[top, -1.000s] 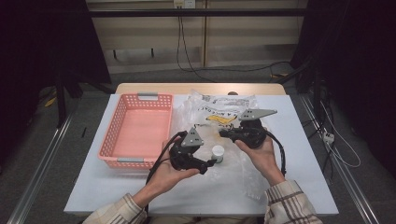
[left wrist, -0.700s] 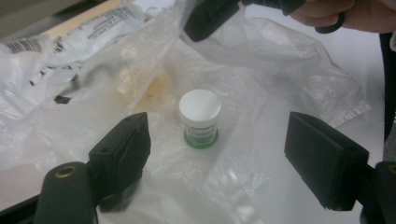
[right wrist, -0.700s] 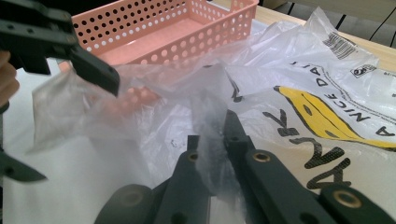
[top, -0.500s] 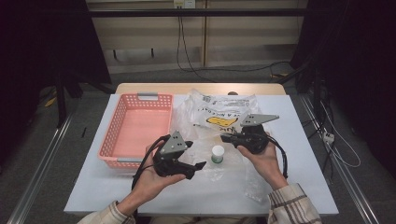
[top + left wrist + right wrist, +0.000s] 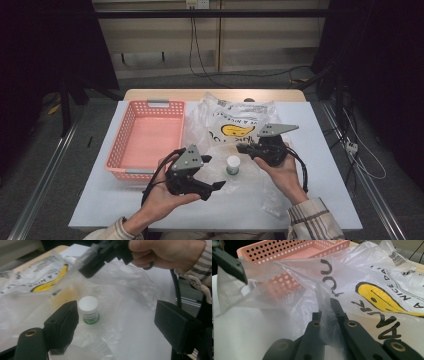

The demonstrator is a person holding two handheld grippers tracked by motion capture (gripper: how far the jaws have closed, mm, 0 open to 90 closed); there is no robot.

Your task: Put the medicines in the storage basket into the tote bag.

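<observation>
A small bottle (image 5: 233, 165) with a white cap and green base stands upright on the clear plastic at mid-table. My left gripper (image 5: 212, 187) hovers near the front edge, down-left of the bottle and apart from it. It is open and its jaws have just spread a little wider, with nothing between them. In the left gripper view the bottle (image 5: 88, 308) stands ahead of the left gripper (image 5: 117, 325), near its left jaw. My right gripper (image 5: 242, 148) is shut on a fold of the plastic bag (image 5: 235, 125), holding it raised beside the bottle. That pinched fold of the bag (image 5: 325, 290) rises from the right gripper (image 5: 329, 307).
A pink perforated basket (image 5: 131, 131) sits left of the bag, and its wall (image 5: 287, 250) lies behind the lifted plastic. The bag carries a yellow smiley print (image 5: 236, 131) and spreads over the table's middle and right. The right gripper's cable (image 5: 302, 170) trails past the wrist.
My left gripper has drawn back from the bottle toward the front left and risen slightly. The bottle stays upright in place. The right gripper keeps its hold on the bag.
</observation>
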